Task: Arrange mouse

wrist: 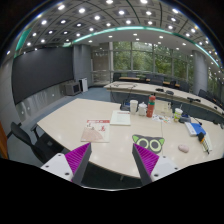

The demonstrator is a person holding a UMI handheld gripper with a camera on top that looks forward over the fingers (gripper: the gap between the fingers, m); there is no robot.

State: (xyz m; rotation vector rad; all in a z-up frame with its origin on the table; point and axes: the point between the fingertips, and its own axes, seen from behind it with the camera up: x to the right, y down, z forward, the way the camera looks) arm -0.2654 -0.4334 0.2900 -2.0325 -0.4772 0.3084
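Office interior with a large pale table [85,118] spanning the foreground. A black chair [28,140] stands at the table's near-left edge. A pink-red booklet [96,129] lies near the near edge, ahead of the left finger; a white paper sheet [121,117] rests just beyond it. A cluster of bottles and cups [146,106] occupies the far-right part. The mouse [183,148], small and pale, sits near the right edge, beside the right finger. The gripper [112,158] hangs above the near edge, fingers spread, holding nothing.
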